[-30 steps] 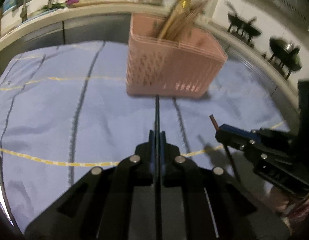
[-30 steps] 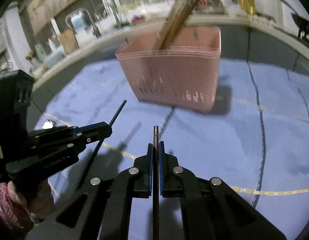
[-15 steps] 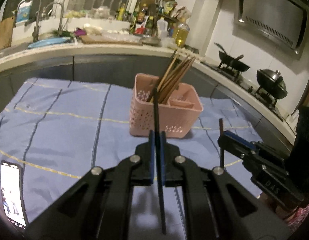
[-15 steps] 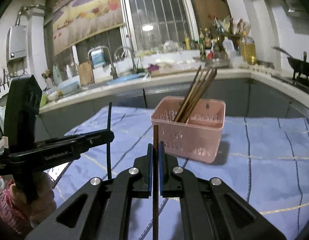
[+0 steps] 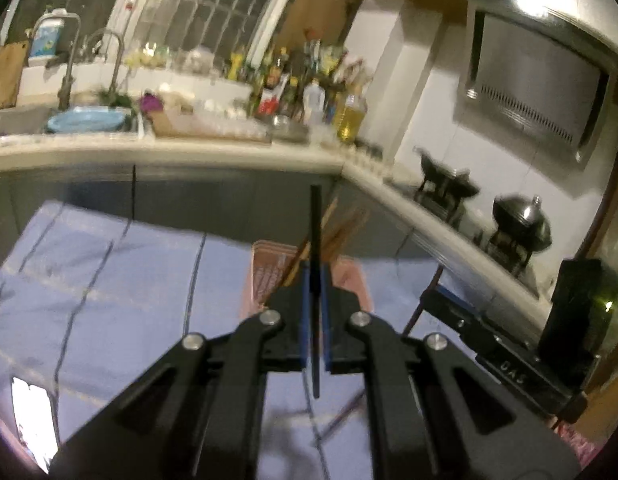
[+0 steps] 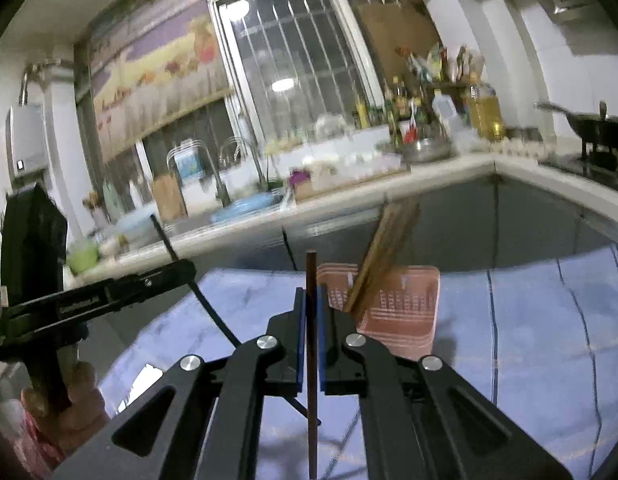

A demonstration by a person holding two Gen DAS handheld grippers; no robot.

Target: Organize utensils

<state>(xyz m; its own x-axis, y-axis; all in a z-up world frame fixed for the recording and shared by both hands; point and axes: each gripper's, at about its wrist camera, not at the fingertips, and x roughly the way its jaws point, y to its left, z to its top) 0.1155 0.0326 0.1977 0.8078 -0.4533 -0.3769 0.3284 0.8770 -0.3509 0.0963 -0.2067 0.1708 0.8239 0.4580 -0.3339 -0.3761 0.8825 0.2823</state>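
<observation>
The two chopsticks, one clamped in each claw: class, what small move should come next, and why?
Probably carry both forward until their lower ends hang above the pink basket. The left claw grips a black chopstick, the right claw a brown chopstick; both are upright, short of the basket already holding chopsticks.

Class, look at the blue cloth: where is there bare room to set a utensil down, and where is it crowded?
Bare: the blue cloth right of the pink basket, and the stretch left of it. Crowded: the basket, with chopsticks, and the counter.
</observation>
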